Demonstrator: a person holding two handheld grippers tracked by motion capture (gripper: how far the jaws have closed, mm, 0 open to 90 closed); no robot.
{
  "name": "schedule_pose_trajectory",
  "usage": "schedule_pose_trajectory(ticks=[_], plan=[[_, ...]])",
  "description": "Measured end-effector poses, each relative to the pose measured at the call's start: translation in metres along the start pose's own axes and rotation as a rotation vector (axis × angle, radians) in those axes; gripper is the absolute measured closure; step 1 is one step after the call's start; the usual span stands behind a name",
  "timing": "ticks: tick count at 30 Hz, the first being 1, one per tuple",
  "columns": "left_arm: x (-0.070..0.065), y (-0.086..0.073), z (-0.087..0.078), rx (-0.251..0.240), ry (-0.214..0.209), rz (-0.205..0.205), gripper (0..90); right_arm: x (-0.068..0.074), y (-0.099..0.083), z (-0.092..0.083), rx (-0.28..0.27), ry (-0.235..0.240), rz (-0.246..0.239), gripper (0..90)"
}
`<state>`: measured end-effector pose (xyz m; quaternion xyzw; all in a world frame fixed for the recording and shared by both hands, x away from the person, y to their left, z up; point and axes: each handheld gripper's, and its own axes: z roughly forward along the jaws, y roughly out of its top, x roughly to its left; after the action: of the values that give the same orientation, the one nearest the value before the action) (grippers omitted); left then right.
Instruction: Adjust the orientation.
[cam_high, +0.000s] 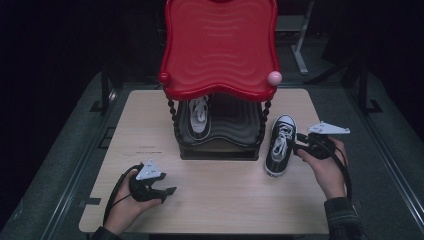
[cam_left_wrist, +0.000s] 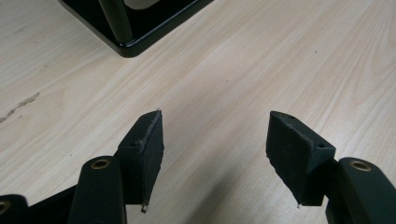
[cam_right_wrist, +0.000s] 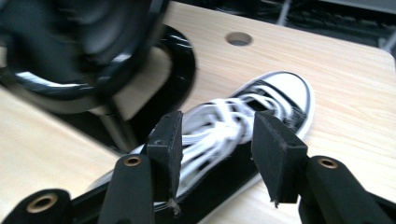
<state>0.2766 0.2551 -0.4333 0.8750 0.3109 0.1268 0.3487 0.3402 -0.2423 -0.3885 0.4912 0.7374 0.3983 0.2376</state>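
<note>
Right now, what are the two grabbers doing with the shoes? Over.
Left gripper open over bare wooden table. Right gripper open at the laces of the black-and-white sneaker beside the red-topped rack. Second sneaker already on the lower shelf. Nothing blocking.

— What stands on the worktop?
— A two-tier rack, red top tray; one sneaker lies on its black lower shelf.
— The other sneaker?
— On the worktop right of the rack, the right tool just beside it. The left tool rests near the front edge.

the table is lit from above, dark surroundings; motion blur is seen on the rack.
</note>
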Motion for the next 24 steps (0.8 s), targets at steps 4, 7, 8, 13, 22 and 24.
schedule_pose_trajectory(ticks=[4, 7, 8, 13, 22, 24], plan=[[-0.001, -0.001, 0.003, 0.013, -0.006, 0.002, 36.1, -0.009, -0.001, 0.015, 0.025, -0.007, 0.03, 54.4], [-0.002, -0.002, 0.004, 0.015, -0.006, 0.004, 36.1, -0.011, -0.002, 0.024, 0.041, -0.007, 0.035, 56.0], [-0.002, -0.002, 0.004, 0.017, -0.007, 0.004, 36.1, -0.011, -0.003, 0.025, 0.043, -0.004, 0.036, 56.6], [-0.004, -0.002, 0.004, 0.02, -0.007, 0.008, 36.2, -0.014, -0.007, 0.037, 0.068, 0.007, 0.061, 63.8], [-0.005, -0.002, 0.006, 0.02, -0.014, 0.017, 36.2, -0.015, -0.013, 0.044, 0.06, 0.024, 0.135, 84.9], [-0.005, -0.002, 0.007, 0.021, -0.017, 0.018, 36.2, -0.015, -0.013, 0.041, 0.047, 0.009, 0.137, 85.3]])
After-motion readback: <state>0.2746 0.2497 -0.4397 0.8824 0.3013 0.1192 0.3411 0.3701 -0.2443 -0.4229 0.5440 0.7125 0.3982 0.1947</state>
